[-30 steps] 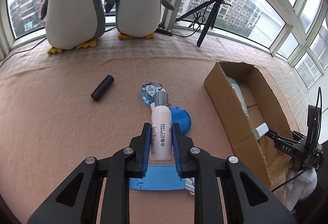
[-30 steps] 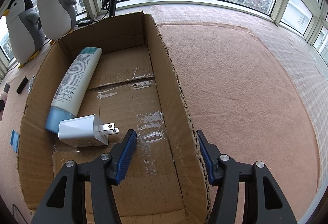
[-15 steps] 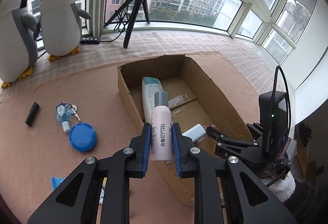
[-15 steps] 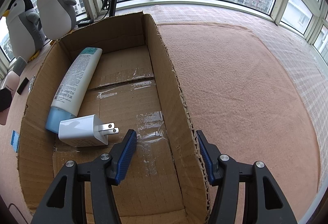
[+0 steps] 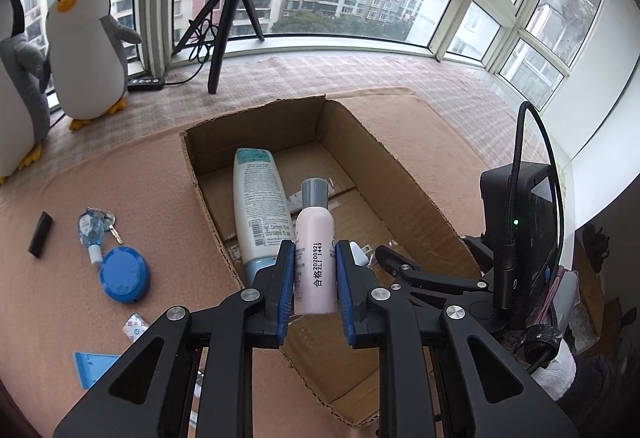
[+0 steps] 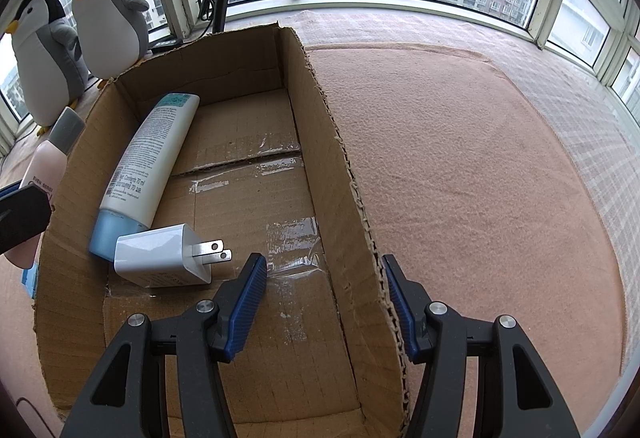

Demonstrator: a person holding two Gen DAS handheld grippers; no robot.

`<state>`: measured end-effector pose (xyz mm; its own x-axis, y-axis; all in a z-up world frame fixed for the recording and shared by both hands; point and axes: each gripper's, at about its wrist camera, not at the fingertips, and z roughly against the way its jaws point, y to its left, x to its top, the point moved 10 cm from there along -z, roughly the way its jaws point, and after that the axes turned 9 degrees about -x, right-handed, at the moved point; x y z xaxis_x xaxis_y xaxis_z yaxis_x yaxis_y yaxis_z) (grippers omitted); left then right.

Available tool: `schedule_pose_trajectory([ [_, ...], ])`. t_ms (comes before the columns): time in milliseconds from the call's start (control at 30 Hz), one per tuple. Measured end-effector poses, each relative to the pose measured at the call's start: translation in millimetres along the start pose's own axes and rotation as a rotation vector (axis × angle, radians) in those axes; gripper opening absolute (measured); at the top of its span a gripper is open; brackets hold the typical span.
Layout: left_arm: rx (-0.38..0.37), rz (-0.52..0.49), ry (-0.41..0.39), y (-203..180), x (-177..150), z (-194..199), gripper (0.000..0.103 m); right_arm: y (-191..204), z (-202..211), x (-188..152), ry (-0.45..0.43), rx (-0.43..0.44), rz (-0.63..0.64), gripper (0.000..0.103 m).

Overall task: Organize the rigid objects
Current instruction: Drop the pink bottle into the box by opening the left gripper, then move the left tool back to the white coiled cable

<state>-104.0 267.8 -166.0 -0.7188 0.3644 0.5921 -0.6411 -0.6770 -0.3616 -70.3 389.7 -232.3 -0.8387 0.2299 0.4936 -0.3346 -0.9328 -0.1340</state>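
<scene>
mat [image 6: 460, 165]: we see a pinkish-tan felt sheet under everything, running to the window sill
cardboard box [image 5: 404, 189]: open top, on the mat; near wall torn and ragged
penguin plush [image 5: 86, 53]: two stand on the sill by the window, well apart from the box
tripod [image 5: 228, 25]: black, on the sill beyond the box
right gripper [image 6: 322, 302]: we read it as released, blue pads spread wide and straddling the box's right wall, one pad inside and one outside; nothing between them
left gripper [image 5: 314, 270]: clenched on the pink bottle [image 5: 315, 262], pads pressed to both its sides
pink bottle: grey cap pointing away from us, held up above the box's near-left wall; not touching the box floor as far as we can tell
white tube [image 5: 260, 205]: lies in the box along the left wall, blue cap toward us
charger plug [image 6: 160, 258]: white, flat on the box floor just beside the tube's cap, prongs pointing to the right wall
blue round lid [image 5: 124, 274]: on the mat left of the box
key fob [image 5: 93, 228]: blue, with keys, just beyond the lid
black cylinder [image 5: 40, 234]: on the mat, farthest left
blue flat piece [image 5: 94, 364]: near bottom-left edge, partly cut off by our gripper
small foil packet [image 5: 135, 326]: on the mat between lid and flat piece
</scene>
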Motion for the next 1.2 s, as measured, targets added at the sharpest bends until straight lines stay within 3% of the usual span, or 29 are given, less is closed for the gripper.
schedule_pose_trajectory([
  [67,-0.003,-0.004,0.010,-1.6,-0.4,-0.2,0.042,0.0,0.0,0.0,0.000,0.000,0.000,0.054],
  [100,0.006,-0.005,0.001,-1.2,0.4,1.4,0.071,-0.1,0.0,0.0,0.000,0.000,0.000,0.054],
  [133,0.014,-0.006,-0.013,-0.6,1.5,4.0,0.082,0.0,0.0,0.0,0.000,0.000,0.000,0.054],
  [600,0.058,0.040,-0.023,26.1,-12.8,24.5,0.082,1.7,-0.2,0.7,0.001,0.002,-0.004,0.054],
  [1000,0.261,0.148,0.017,130.1,-80.2,76.2,0.082,1.5,-0.1,0.4,0.001,0.005,-0.006,0.054],
  [1200,0.300,0.191,0.043,145.4,-107.0,81.7,0.082,1.8,-0.1,0.3,0.000,0.005,-0.007,0.054],
])
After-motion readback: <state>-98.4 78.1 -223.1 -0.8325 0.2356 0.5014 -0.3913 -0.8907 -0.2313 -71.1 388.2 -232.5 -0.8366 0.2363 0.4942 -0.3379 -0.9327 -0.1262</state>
